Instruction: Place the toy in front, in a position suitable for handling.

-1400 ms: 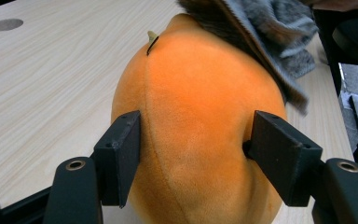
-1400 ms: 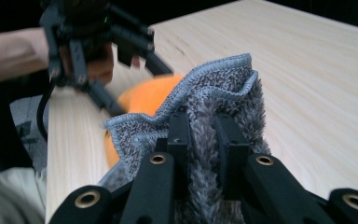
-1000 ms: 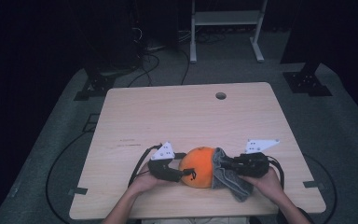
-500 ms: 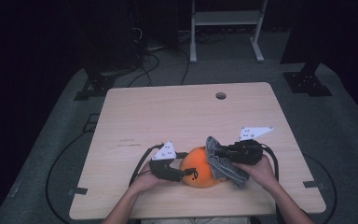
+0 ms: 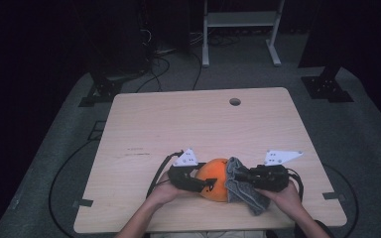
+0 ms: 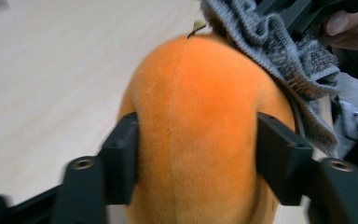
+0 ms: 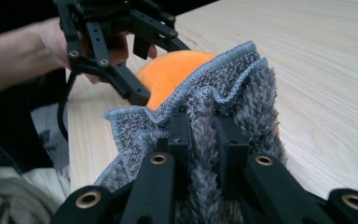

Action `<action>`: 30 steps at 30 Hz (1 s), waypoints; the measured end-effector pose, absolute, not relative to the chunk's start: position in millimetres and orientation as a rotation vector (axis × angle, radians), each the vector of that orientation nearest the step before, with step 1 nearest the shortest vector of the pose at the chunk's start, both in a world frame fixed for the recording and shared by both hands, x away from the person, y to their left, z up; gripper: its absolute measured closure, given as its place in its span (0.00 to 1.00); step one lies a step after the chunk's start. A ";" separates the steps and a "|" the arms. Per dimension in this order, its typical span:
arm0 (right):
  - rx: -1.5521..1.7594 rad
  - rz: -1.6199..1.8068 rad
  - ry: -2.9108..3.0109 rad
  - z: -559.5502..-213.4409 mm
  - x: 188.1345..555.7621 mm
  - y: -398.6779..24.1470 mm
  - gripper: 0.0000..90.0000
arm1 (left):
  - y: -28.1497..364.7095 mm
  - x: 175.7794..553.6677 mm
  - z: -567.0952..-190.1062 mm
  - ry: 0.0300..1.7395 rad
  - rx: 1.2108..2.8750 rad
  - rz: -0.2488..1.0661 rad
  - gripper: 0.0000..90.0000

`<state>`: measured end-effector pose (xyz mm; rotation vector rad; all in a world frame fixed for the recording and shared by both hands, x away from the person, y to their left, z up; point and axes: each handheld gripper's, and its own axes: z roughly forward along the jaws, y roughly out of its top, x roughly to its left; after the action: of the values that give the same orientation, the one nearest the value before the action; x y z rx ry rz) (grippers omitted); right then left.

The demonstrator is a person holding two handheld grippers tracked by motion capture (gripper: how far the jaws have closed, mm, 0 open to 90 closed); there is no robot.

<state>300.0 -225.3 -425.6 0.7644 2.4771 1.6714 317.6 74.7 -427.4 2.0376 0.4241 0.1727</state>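
Observation:
An orange plush ball (image 5: 213, 177) sits near the table's front edge. My left gripper (image 5: 204, 183) holds it from the left; in the left gripper view its jaws, which have just been closing, press into both sides of the ball (image 6: 196, 116). My right gripper (image 5: 244, 176) is shut on a grey fluffy cloth (image 5: 248, 197) and holds it against the ball's right side. In the right gripper view the cloth (image 7: 235, 98) bunches between the jaws of the right gripper (image 7: 204, 136), with the ball (image 7: 168, 74) and the left gripper (image 7: 135, 65) behind it.
The wooden table (image 5: 188, 124) has a round cable hole (image 5: 235, 101) near its far edge. Cables and dark stand feet lie on the grey floor around it. Both forearms come in over the front edge.
The right gripper with the cloth rose toward the back over the ball, then came back down to its right side. The left hand stayed put.

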 end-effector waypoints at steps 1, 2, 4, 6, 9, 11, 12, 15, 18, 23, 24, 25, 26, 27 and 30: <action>0.766 1.679 2.475 -423.5 300.9 -226.7 0.87 | 74.4 317.5 -425.8 0.403 2.024 0.205 0.46; 0.760 1.675 2.471 -420.2 301.9 -228.1 0.87 | 74.0 317.4 -423.9 0.379 2.014 0.242 0.48; 0.756 1.724 2.439 -412.4 306.5 -231.6 0.87 | 72.8 317.9 -420.3 0.319 2.010 0.337 0.49; 0.764 1.765 2.402 -405.2 313.2 -234.4 0.87 | 72.5 321.0 -417.6 0.295 1.996 0.377 0.49; 0.776 1.721 2.391 -401.4 326.3 -233.8 0.87 | 73.9 326.2 -419.1 0.258 2.027 0.377 0.49; 0.805 1.669 2.412 -405.9 334.9 -231.4 0.87 | 76.6 327.7 -424.4 0.267 2.042 0.345 0.46; 0.812 1.654 2.440 -410.0 338.1 -228.8 0.87 | 79.3 329.2 -425.7 0.294 2.034 0.314 0.41; 0.794 1.660 2.475 -419.3 334.6 -218.1 0.87 | 87.7 335.5 -426.4 0.433 1.975 0.190 0.19; 0.716 1.630 2.485 -418.1 322.5 -208.2 0.87 | 90.8 341.4 -431.5 0.514 2.011 0.088 0.09; 0.642 1.553 2.493 -418.5 306.0 -203.6 0.87 | 92.4 334.7 -437.8 0.481 2.014 0.130 0.32; 0.648 1.553 2.492 -418.0 305.2 -205.1 0.87 | 91.9 332.2 -436.6 0.460 2.009 0.159 0.39; 0.650 1.558 2.487 -415.9 305.1 -206.6 0.87 | 91.3 330.6 -434.6 0.434 1.998 0.190 0.43; 0.644 1.565 2.480 -412.7 304.8 -207.8 0.87 | 91.1 329.1 -432.5 0.406 1.982 0.224 0.45; 0.630 1.562 2.475 -408.5 304.3 -208.1 0.87 | 91.1 327.9 -430.4 0.378 1.964 0.268 0.46; 0.599 1.574 2.426 -395.4 304.0 -208.0 0.87 | 89.5 327.7 -428.1 0.332 1.943 0.340 0.47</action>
<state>304.0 -208.0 -395.4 0.5995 2.4255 1.5743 327.7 89.5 -428.1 1.9426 0.3322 0.3396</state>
